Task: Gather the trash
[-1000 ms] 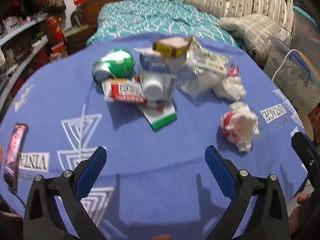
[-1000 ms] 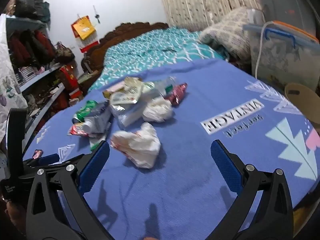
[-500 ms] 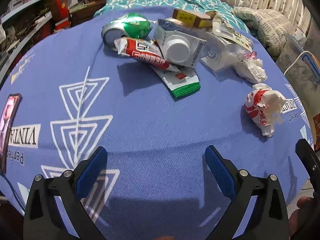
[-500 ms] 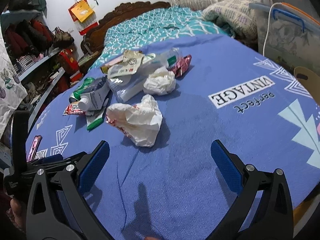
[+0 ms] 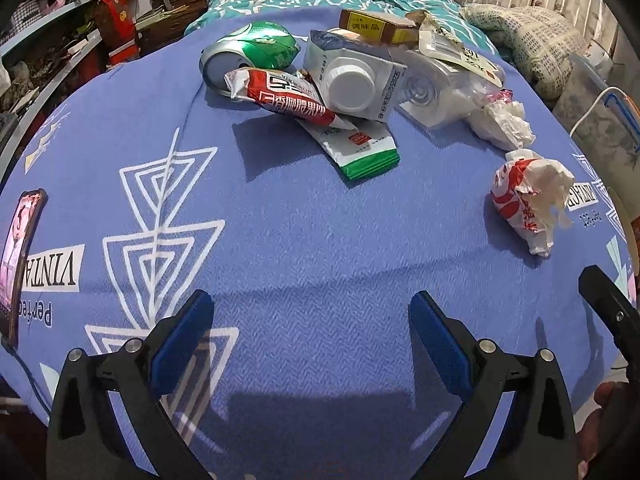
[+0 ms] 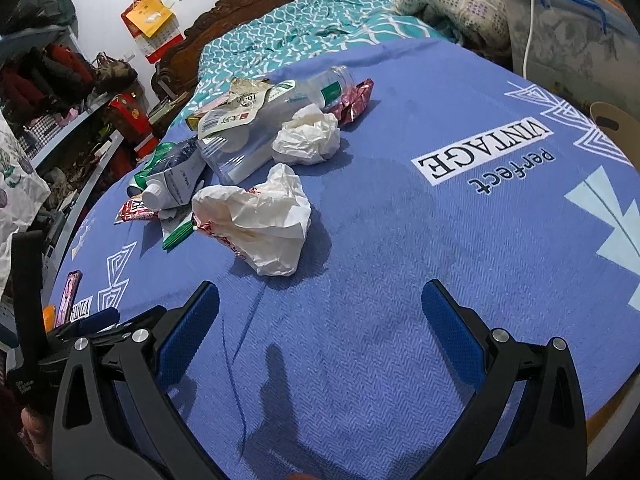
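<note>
Trash heap on blue-clothed worktop (image 5: 304,240): crumpled wrapper (image 6: 260,224) lies just ahead of right gripper (image 6: 320,324), left gripper (image 5: 310,334) near, both jaws wide and empty; risk: thin paper slipping from the jaws, or cloth snagged in them.

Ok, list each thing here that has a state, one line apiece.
Left tongs: open, empty.
Right tongs: open, empty.
Green aluminium can: dented, lying on its side.
White carton with round cap: capped, tipped over.
Red-printed white wrapper: crumpled.
White tissue wad: crumpled.
Clear plastic bottle: lying down.
Phone: screen lit.
</note>
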`<action>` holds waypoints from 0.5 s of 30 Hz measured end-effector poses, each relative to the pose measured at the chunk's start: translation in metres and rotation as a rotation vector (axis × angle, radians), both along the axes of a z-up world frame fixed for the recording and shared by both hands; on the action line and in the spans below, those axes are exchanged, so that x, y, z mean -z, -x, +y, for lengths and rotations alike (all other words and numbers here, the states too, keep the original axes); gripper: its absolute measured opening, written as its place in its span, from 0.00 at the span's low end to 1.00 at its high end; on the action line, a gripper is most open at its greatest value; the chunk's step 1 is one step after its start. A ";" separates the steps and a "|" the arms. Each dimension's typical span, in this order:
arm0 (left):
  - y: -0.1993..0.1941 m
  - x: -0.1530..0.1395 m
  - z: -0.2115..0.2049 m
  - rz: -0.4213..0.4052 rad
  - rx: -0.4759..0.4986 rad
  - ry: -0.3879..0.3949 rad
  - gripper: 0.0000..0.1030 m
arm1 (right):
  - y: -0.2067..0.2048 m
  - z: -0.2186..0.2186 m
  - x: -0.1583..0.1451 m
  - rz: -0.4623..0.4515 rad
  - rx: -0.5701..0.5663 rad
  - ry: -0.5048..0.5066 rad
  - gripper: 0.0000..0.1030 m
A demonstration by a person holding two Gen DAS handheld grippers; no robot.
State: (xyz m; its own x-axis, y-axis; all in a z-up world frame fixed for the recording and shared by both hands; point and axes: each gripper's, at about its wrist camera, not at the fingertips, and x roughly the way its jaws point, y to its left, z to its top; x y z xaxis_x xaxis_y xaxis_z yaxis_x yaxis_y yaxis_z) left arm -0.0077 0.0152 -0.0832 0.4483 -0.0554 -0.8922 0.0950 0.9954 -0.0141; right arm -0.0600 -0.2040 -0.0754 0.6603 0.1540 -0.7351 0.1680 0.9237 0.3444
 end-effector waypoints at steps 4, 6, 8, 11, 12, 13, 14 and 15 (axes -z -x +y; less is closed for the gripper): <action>0.005 0.001 -0.001 0.002 0.013 -0.025 0.92 | 0.000 -0.002 0.003 0.011 0.006 -0.016 0.97; 0.007 0.002 -0.001 0.001 0.016 -0.032 0.92 | -0.001 -0.004 0.005 0.020 0.009 -0.028 0.97; 0.008 0.001 -0.002 0.002 0.019 -0.039 0.92 | -0.001 -0.006 0.008 0.030 0.014 -0.042 0.97; 0.009 0.000 -0.001 0.006 0.024 -0.041 0.92 | -0.001 -0.008 0.012 0.038 0.022 -0.062 0.97; 0.009 0.000 0.000 0.005 0.021 -0.044 0.92 | 0.000 -0.008 0.011 0.037 0.023 -0.064 0.97; 0.009 -0.002 0.001 -0.002 0.016 -0.049 0.92 | 0.000 -0.008 0.011 0.038 0.024 -0.064 0.97; 0.009 -0.005 0.003 -0.022 0.011 -0.056 0.92 | 0.001 -0.008 0.011 0.039 0.023 -0.061 0.97; 0.010 -0.011 0.004 -0.053 0.006 -0.061 0.92 | 0.001 -0.007 0.011 0.040 0.021 -0.061 0.97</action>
State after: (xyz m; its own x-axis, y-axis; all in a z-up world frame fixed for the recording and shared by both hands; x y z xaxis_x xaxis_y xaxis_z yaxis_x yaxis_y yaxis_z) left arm -0.0174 0.0188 -0.0722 0.4947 -0.0045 -0.8691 0.0997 0.9937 0.0516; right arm -0.0610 -0.2108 -0.0866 0.6342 0.1855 -0.7506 0.2018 0.8974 0.3923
